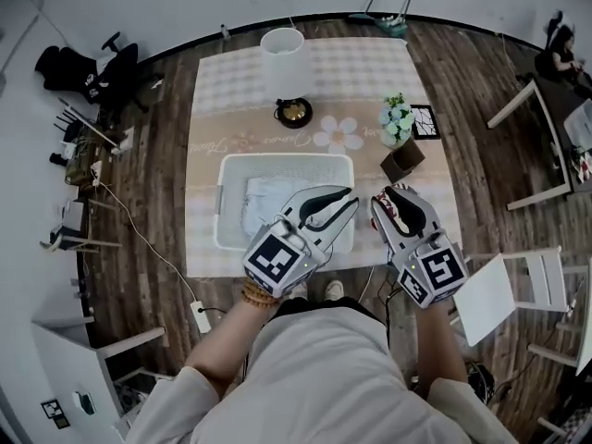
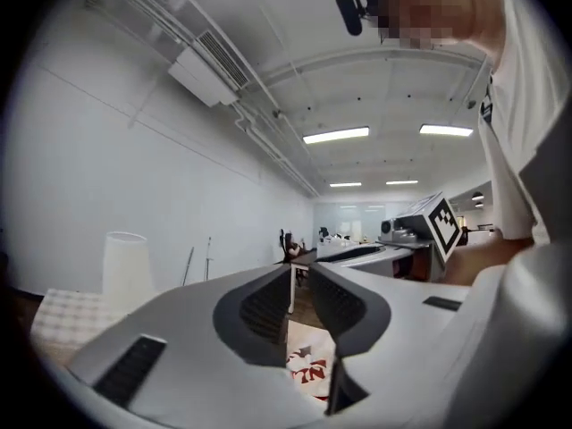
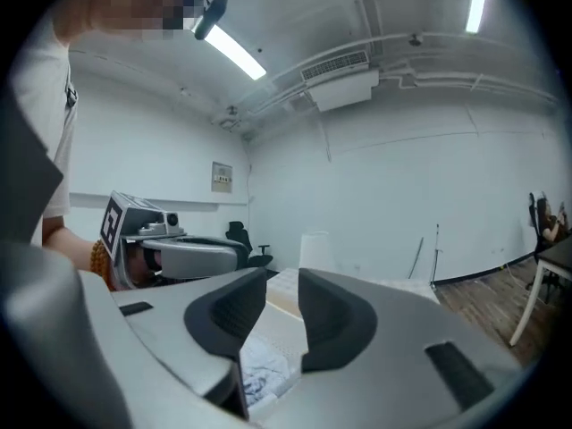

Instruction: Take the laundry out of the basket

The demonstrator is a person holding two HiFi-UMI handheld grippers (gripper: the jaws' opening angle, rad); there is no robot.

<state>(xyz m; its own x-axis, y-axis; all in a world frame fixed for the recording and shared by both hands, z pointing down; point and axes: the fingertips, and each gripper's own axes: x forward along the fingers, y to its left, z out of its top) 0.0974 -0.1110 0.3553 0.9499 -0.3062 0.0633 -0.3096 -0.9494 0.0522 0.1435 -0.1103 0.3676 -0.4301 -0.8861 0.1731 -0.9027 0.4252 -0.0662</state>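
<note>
Seen from above, one bench [image 1: 356, 72] with a pale checked cloth fills the upper middle of the frame. Near its lower edge sits one white plastic basket [image 1: 228, 202]. The laundry [image 1: 266, 197], a pale crumpled bundle, lies inside the basket, toward its left half.

Two tools are held up in front of the person's chest, low in the frame. The left tool [image 1: 351, 197] overlaps the basket's lower right corner. Its two jaws stand a narrow gap apart with nothing between them. The right tool [image 1: 390, 192] is just to the right of the basket, and its two jaws are also slightly apart and empty. Neither touches the laundry.

At the top of the bench stands one white-shaded lamp [image 1: 282, 58]. To the right are one vase of flowers [image 1: 396, 120], one small black-framed square [image 1: 425, 120] and one dark box [image 1: 402, 160]. One white chair [image 1: 518, 285] stands on the wooden floor [image 1: 472, 91] at the right.
</note>
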